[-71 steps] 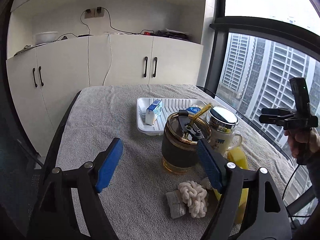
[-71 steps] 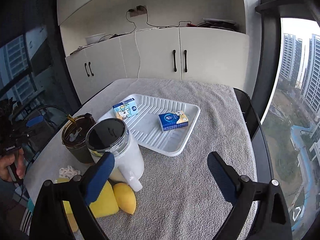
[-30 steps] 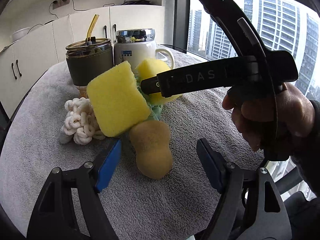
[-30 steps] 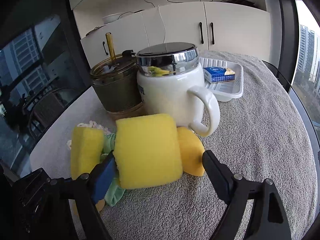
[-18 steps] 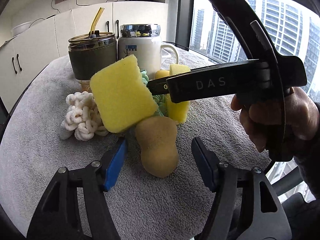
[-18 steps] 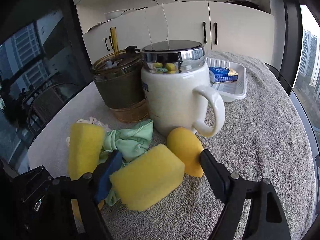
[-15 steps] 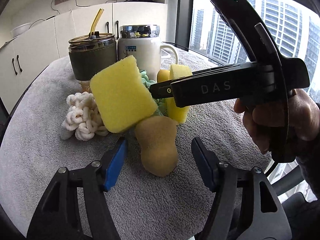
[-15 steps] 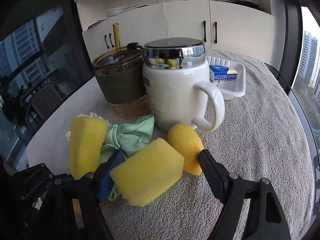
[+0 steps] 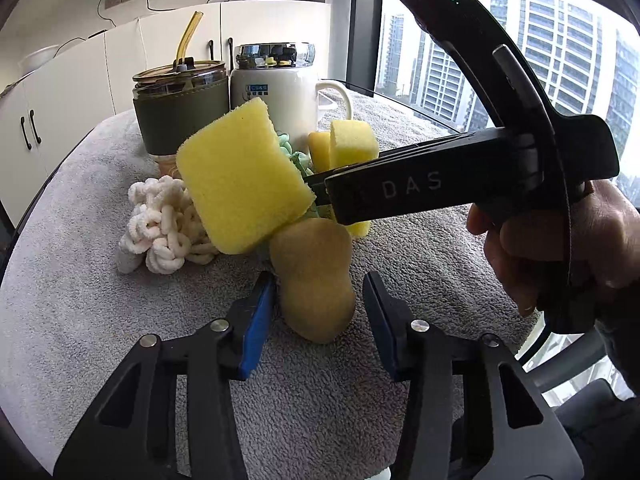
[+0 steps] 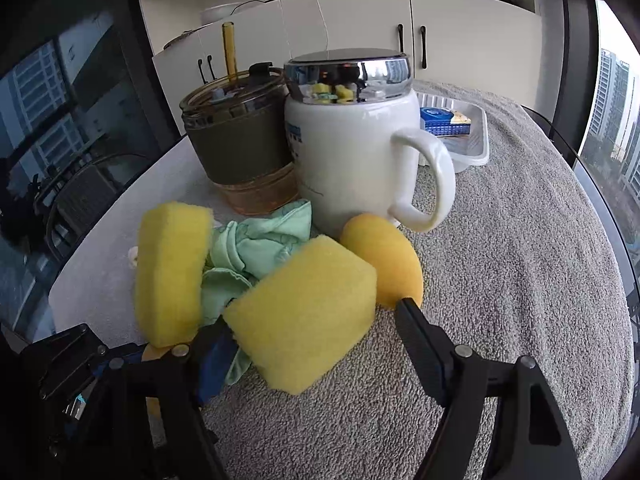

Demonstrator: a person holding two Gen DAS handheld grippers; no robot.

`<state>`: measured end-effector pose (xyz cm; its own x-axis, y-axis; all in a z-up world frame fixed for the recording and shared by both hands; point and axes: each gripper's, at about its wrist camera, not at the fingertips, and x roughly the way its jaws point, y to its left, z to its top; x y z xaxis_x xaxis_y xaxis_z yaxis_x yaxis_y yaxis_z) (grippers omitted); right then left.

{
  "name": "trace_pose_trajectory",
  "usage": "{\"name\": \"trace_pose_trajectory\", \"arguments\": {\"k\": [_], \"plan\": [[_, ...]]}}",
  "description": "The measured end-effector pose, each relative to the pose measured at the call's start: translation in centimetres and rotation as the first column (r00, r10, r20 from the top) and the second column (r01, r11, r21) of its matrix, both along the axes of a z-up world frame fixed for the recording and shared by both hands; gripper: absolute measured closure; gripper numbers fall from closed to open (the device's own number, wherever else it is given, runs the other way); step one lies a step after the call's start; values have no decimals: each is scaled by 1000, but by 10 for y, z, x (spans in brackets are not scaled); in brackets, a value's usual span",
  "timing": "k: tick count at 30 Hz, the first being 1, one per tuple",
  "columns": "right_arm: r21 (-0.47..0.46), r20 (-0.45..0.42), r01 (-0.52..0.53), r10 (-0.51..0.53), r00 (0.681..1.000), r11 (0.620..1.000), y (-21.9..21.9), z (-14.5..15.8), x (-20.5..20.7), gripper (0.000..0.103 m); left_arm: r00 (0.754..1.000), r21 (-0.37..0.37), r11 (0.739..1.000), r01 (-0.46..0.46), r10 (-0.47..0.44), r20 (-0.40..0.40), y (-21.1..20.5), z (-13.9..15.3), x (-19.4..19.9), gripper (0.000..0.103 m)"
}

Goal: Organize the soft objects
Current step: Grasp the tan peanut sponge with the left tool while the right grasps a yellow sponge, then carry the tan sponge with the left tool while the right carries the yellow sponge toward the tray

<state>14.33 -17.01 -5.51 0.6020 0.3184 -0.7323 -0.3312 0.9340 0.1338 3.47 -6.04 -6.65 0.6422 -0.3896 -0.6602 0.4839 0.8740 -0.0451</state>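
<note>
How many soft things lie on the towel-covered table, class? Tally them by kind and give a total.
Square yellow sponges: 2
Rounded sponges, one tan and one orange: 2
Green cloth: 1
White knitted bundle: 1
Total: 6

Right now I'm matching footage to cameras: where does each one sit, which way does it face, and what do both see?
Left wrist: on the left gripper, looking down along its fingers at a tan sponge between them; the right gripper and the hand holding it show.
Right wrist: on the right gripper, looking at a yellow sponge between its fingers; part of the left gripper shows lower left.
Shared: white mug, tumbler, green cloth.
</note>
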Motion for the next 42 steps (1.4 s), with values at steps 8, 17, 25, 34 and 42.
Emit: {"name": "trace_pose_trajectory", "arguments": {"k": [8, 17, 25, 34, 42], "plan": [[13, 6, -28, 28, 1000, 1000, -1, 1, -3, 41, 1000, -9, 1000, -1, 1, -4, -1, -1, -3, 70], [109, -6, -42, 42, 999, 993, -11, 7, -12, 54, 1000, -41, 999, -1, 1, -6, 8, 3, -7, 72], [24, 1, -37, 37, 999, 999, -11, 13, -26, 64, 1000, -53, 999, 12, -12, -6, 13, 7, -15, 74], [-55, -12, -19, 19, 1000, 998, -7, 9, -40, 81, 1000, -71, 997, 10, -9, 14, 15, 13, -18, 78], [-66, 12, -11, 12, 1000, 998, -3, 19, -55, 81, 1000, -78, 997, -2, 4, 27, 26, 21, -30, 78]]}}
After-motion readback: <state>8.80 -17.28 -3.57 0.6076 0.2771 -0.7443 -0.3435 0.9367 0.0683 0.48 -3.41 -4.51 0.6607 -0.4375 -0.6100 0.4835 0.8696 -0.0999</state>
